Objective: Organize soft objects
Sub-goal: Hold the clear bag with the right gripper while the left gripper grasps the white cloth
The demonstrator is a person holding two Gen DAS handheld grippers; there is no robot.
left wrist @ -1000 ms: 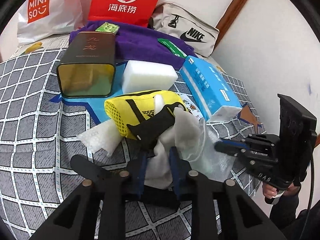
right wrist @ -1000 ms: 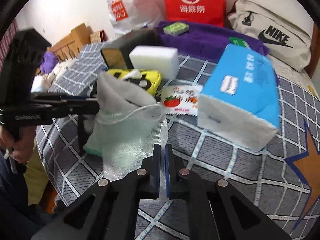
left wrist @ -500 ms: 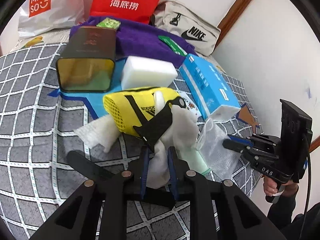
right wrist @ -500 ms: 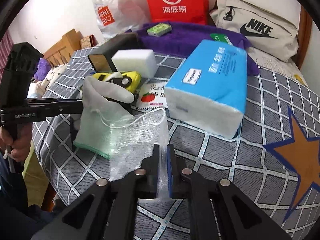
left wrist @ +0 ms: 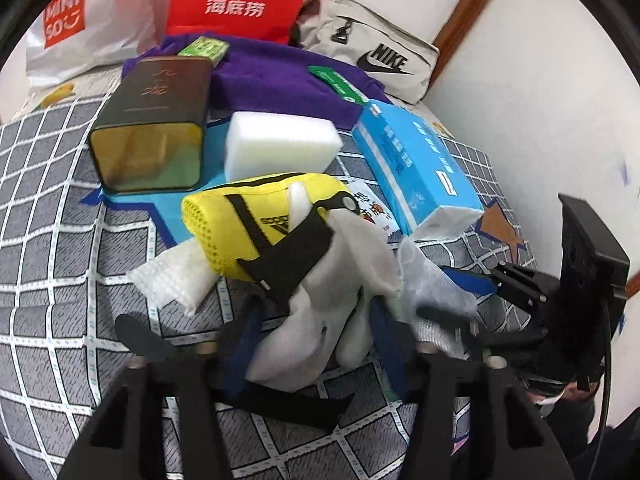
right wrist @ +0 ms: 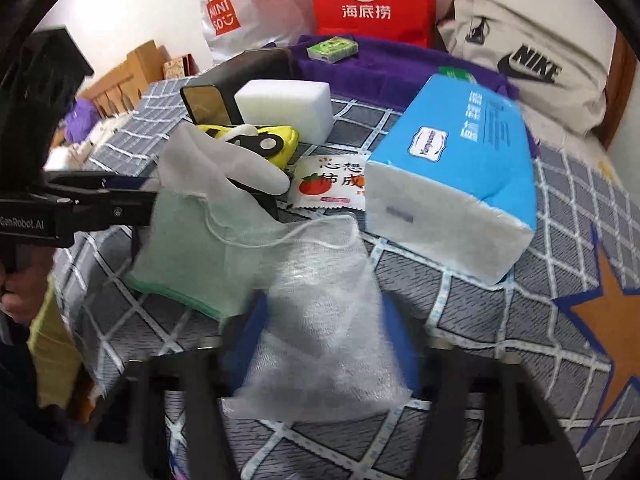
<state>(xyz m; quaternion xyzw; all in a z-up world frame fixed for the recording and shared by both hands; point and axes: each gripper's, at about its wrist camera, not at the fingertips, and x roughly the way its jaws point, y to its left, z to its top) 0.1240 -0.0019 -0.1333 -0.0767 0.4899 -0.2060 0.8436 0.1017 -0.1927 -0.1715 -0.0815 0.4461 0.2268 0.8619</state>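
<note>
A white glove with a green cuff (left wrist: 336,312) lies on the checked bedcover, its cuff end inside a clear mesh drawstring bag (right wrist: 320,320). My left gripper (left wrist: 316,344) has its jaws wide apart around the glove's fingers. My right gripper (right wrist: 320,340) is open too, its blue pads either side of the bag's bottom end. The glove (right wrist: 200,232) shows through the bag's mouth in the right wrist view. The right gripper also shows in the left wrist view (left wrist: 480,292).
A yellow Adidas pouch (left wrist: 260,220), white sponge block (left wrist: 280,148), blue tissue pack (left wrist: 416,168), dark tin (left wrist: 152,128), white foam wrap (left wrist: 172,276) and snack packet (right wrist: 328,184) lie around. Purple cloth (left wrist: 280,84), bags and a wall stand behind.
Both grippers have opened: the left was shut on the glove, the right was shut on the mesh bag. Glove and bag now lie loose between the jaws.
</note>
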